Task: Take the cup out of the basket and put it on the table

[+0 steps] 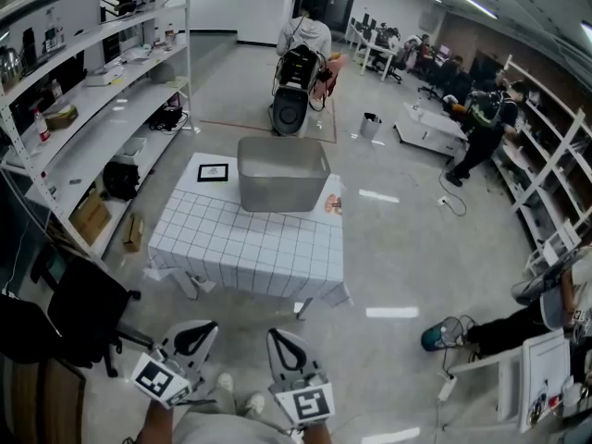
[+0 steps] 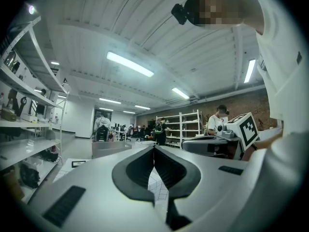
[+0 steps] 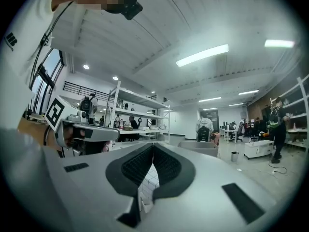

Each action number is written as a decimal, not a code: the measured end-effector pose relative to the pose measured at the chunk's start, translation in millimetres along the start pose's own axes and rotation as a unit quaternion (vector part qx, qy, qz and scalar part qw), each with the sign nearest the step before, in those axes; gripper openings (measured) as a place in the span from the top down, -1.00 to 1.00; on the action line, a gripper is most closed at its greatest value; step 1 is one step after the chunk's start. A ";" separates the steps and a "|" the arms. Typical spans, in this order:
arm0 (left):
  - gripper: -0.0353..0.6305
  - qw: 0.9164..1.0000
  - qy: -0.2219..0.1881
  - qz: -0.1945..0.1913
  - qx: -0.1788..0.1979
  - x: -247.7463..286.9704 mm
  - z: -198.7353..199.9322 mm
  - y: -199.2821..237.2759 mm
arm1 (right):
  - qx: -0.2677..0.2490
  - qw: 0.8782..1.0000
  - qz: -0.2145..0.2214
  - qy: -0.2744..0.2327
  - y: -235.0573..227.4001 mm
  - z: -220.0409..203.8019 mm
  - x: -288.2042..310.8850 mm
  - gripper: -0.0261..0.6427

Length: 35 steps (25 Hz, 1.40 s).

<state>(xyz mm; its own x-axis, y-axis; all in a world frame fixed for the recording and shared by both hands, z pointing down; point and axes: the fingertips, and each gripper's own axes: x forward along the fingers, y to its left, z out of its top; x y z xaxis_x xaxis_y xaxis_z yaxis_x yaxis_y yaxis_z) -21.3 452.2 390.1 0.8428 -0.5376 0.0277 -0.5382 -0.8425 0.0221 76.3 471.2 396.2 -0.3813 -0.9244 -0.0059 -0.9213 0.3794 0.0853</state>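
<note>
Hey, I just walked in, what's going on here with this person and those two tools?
A person stands back from the table, which has a checked cloth, with a hand-held gripper in each hand. The left hand-held gripper and the right hand-held gripper are both shut and empty, held level close to the body and pointing toward the table. The grey basket sits on the table, untouched. No cup can be made out from here, so the task looks not yet begun.

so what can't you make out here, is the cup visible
- Cup: seen in no view. The near wall of the basket covers much of its inside in the head view; both gripper views show only its outer wall.
- Orange thing beside the basket, head view: too small to name.
</note>
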 end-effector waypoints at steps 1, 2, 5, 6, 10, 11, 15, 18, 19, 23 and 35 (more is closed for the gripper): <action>0.87 1.000 0.001 0.000 0.000 1.9 0.1 0.3 | 0.000 1.000 0.000 0.002 -1.9 -1.2 0.9 0.90; 0.87 1.000 0.001 0.001 0.001 4.2 0.2 1.1 | 0.001 1.000 0.000 0.004 -4.1 -2.5 2.2 0.90; 0.87 1.000 -0.003 0.002 0.004 13.0 2.5 7.3 | -0.005 1.000 0.002 0.008 -11.4 -3.1 9.8 0.90; 0.87 1.000 -0.004 0.002 0.005 15.9 2.4 11.2 | -0.006 1.000 0.003 0.008 -13.6 -2.8 13.4 0.90; 0.87 1.000 -0.010 0.000 0.004 27.0 -1.8 31.4 | -0.010 1.000 -0.001 0.012 -22.7 -7.3 32.0 0.90; 0.87 1.000 -0.011 -0.002 0.004 30.3 -2.5 36.6 | -0.009 1.000 -0.004 0.013 -25.2 -8.1 37.1 0.90; 0.87 1.000 -0.009 -0.008 0.001 45.3 -5.7 57.0 | -0.005 1.000 -0.013 0.009 -38.8 -9.1 58.3 0.90; 0.87 1.000 -0.005 -0.013 -0.004 55.7 -9.8 74.0 | -0.003 1.000 -0.020 0.011 -48.3 -12.3 75.9 0.90; 0.87 1.000 -0.004 -0.015 -0.004 59.2 -10.5 79.4 | -0.003 1.000 -0.023 0.011 -51.2 -13.4 81.9 0.90; 0.87 1.000 -0.005 -0.026 0.001 71.7 -7.6 101.4 | 0.000 0.999 -0.035 0.011 -60.4 -14.8 106.1 0.90; 0.87 0.999 -0.013 -0.046 -0.005 102.9 -2.1 157.1 | -0.006 0.998 -0.061 0.016 -76.3 -17.0 165.5 0.90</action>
<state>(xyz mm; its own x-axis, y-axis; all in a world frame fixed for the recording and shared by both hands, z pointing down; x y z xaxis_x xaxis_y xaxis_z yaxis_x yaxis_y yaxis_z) -19.1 264.6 398.5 0.8885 -0.4588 -0.0014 -0.4585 -0.8881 0.0332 84.8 288.7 405.7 -0.2640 -0.9644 0.0152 -0.9596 0.2642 0.0972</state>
